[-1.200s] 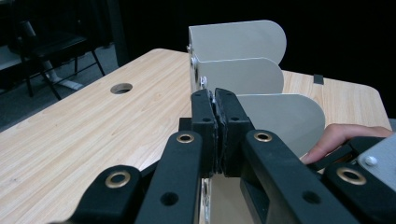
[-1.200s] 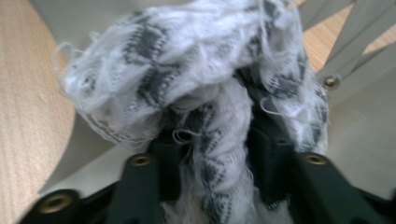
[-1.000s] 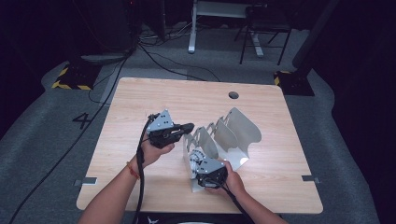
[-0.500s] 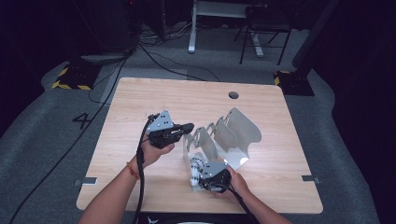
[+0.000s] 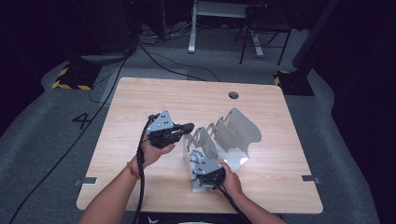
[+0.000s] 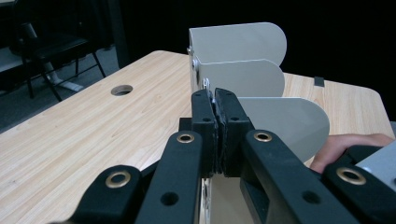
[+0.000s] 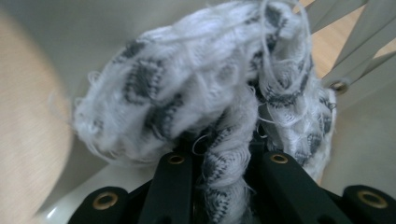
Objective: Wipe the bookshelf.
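Fuzzy grey-white sock (image 7: pixel 205 107) sits pinched in my right tool (image 7: pixel 223 158), inside the metal divider rack's (image 5: pixel 243 128) near slot; left tool (image 6: pixel 217 135) clamps a divider edge, steadying. Next: release gently.

The rack (image 5: pixel 238 135) stands centre-right on the table (image 5: pixel 140 107); the sock (image 5: pixel 197 156) lies in its lower-left slot.

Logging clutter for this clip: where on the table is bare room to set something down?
Bare wood spans the far edge around the round hole, the whole left side, and the right edge. Crowded: the near middle, around the metal divider rack and both tools.
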Demonstrator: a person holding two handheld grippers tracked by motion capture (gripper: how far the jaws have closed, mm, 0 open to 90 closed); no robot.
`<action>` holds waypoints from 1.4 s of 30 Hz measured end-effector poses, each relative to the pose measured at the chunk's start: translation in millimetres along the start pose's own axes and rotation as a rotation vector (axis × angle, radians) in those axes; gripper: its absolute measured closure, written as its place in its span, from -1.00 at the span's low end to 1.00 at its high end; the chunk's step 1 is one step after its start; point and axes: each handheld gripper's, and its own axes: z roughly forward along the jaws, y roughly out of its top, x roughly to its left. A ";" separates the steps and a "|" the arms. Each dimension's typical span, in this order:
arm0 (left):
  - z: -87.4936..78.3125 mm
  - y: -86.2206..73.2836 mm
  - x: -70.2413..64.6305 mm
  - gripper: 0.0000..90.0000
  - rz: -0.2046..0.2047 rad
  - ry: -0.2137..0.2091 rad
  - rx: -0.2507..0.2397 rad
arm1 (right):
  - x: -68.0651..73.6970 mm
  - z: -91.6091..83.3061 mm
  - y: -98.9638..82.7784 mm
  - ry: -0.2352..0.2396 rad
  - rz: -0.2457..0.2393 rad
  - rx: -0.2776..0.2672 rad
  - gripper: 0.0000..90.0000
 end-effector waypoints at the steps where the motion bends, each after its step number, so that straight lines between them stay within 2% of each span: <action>1: -0.1 0.0 0.1 0.95 0.003 0.000 0.001 | 0.4 2.1 1.5 -0.021 -0.004 -0.002 0.76; 4: 0.2 -0.2 0.2 0.95 -0.004 0.001 -0.003 | -2.7 1.6 8.4 -0.080 -0.010 -0.042 0.77; 6: 0.2 -0.1 0.2 0.95 0.000 0.001 0.001 | -7.1 -2.6 14.5 -0.097 0.010 -0.065 0.77; 8: 0.4 0.0 0.0 0.95 0.001 0.003 0.002 | -8.7 -8.5 21.3 -0.137 0.023 -0.088 0.78; 11: 0.4 -0.1 0.0 0.95 0.001 0.003 0.002 | -4.5 -11.1 24.3 -0.160 0.003 -0.092 0.78; 12: 0.3 -0.1 -0.1 0.95 0.004 0.005 0.001 | -0.6 -13.9 26.1 -0.182 -0.010 -0.102 0.78; 18: 1.1 0.2 -0.2 0.95 0.003 0.004 0.001 | -4.5 -24.9 40.3 -0.211 -0.018 -0.135 0.78; 22: 1.4 0.4 0.9 0.96 0.006 -0.002 0.002 | -14.4 -33.9 51.7 -0.259 -0.030 -0.166 0.78; 24: 1.7 0.4 1.0 0.96 0.004 -0.003 0.001 | -18.1 -36.3 55.3 -0.263 -0.021 -0.176 0.78; 26: 1.6 0.4 0.9 0.96 0.006 -0.002 0.002 | -16.7 -35.1 57.4 -0.265 -0.041 -0.171 0.78; 30: 1.6 0.3 1.1 0.96 0.005 -0.004 0.001 | -11.9 -31.4 56.1 -0.222 -0.077 -0.150 0.77; 33: 1.7 0.2 1.1 0.96 0.004 -0.005 0.000 | -11.8 -30.4 49.9 -0.154 -0.085 -0.160 0.78; 36: 1.8 0.2 1.1 0.96 0.005 -0.005 0.001 | -10.9 -29.4 44.0 -0.107 -0.076 -0.149 0.78; 39: 1.6 0.0 1.0 0.96 0.005 -0.004 0.000 | -7.3 -31.4 36.0 -0.057 -0.111 -0.157 0.78; 42: 1.9 0.1 0.7 0.96 0.005 -0.001 0.000 | -5.1 -32.5 25.0 0.019 -0.134 -0.139 0.78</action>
